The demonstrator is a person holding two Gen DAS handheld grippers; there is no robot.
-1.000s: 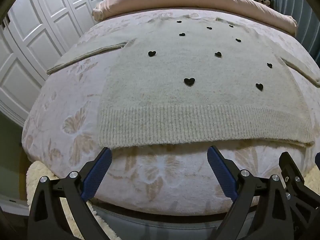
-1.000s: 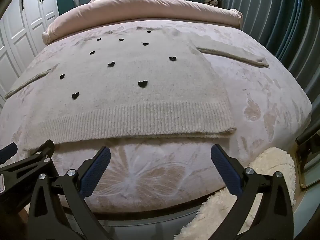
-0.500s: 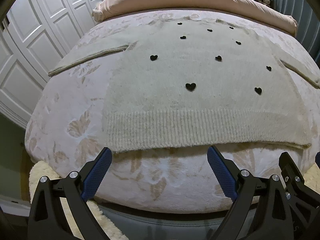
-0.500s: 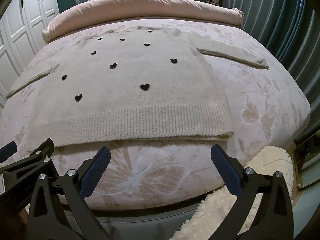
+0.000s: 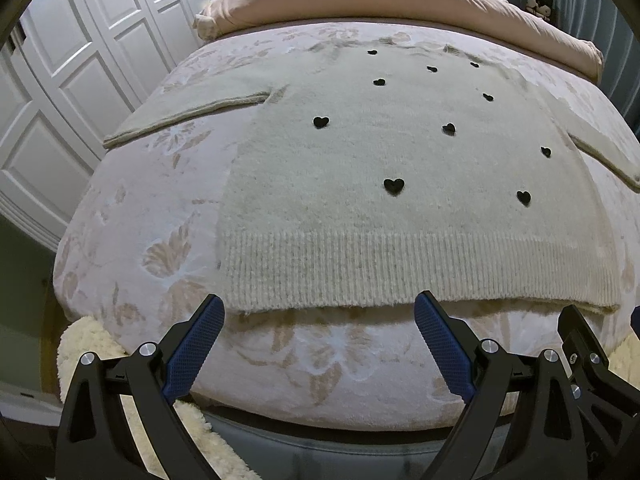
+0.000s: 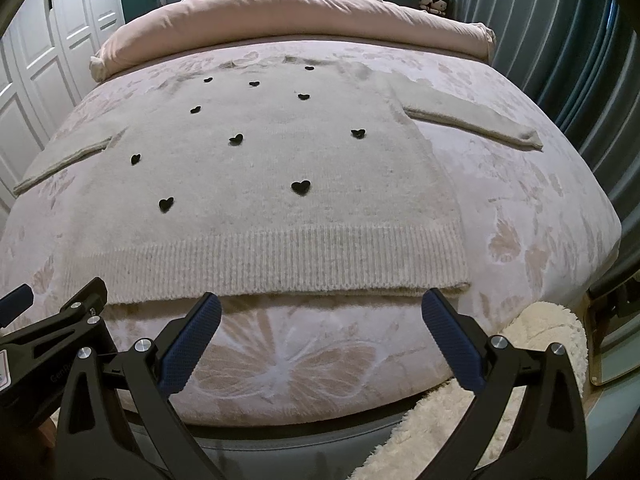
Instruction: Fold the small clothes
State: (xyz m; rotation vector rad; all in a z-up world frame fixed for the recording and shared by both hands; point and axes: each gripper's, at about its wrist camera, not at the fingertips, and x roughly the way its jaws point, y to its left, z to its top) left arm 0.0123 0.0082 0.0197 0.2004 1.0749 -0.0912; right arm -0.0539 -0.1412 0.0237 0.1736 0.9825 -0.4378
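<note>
Sweater (image 5: pixel 400 200) flat on floral bedspread (image 5: pixel 132 220), ribbed hem toward grippers, collar toward pink duvet (image 6: pixel 288 16), sleeves out sideways; left gripper (image 5: pixel 318 312) and right gripper (image 6: pixel 322 312) jaws wide, empty.

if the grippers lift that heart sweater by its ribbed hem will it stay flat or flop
Likely flop: the sweater is soft fuzzy knit lying limp on the bed. The sleeve would probably trail behind. The ribbed hem looks thick, so the open left gripper should grip it without slipping.
</note>
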